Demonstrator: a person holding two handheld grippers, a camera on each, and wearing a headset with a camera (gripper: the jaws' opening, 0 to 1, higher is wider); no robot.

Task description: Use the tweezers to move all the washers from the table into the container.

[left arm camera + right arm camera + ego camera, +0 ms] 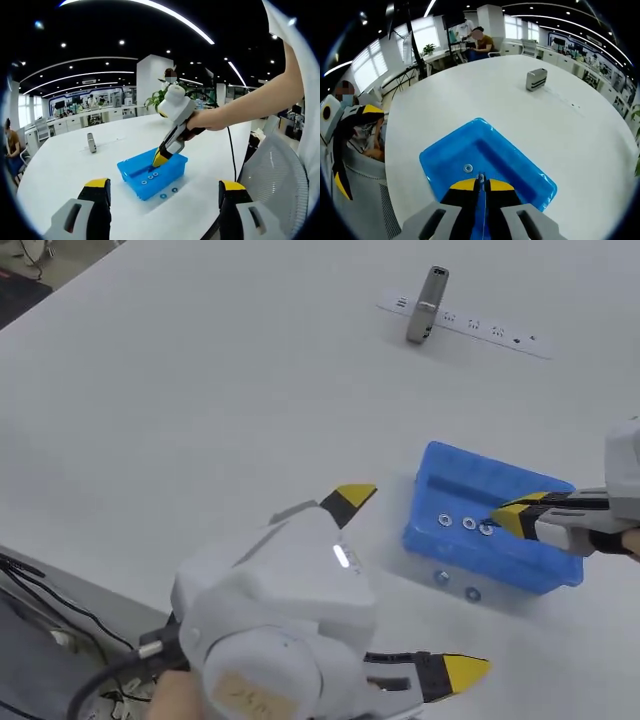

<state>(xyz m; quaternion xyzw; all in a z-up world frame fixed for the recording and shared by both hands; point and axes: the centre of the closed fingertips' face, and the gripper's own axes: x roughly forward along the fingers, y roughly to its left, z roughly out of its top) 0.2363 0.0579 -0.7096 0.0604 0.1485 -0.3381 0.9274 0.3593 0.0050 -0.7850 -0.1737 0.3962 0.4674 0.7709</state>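
A blue container (455, 478) stands on the white table and holds three washers (468, 524). Two more washers (441, 578) lie on the table just in front of its near wall. My right gripper (515, 518) comes in from the right, shut on thin tweezers (481, 178) whose tips hang over the container floor close to a washer (468, 168). My left gripper (410, 582) hovers open in the foreground, nothing between its yellow-tipped jaws. From the left gripper view (165, 210), the container (170, 172) and the right gripper (172, 145) lie ahead.
A white power strip (480, 328) with a grey adapter (427, 305) plugged in lies at the far side of the table. The table's near edge (60, 570) runs along the lower left, with cables below. A chair back (277, 175) stands at the right.
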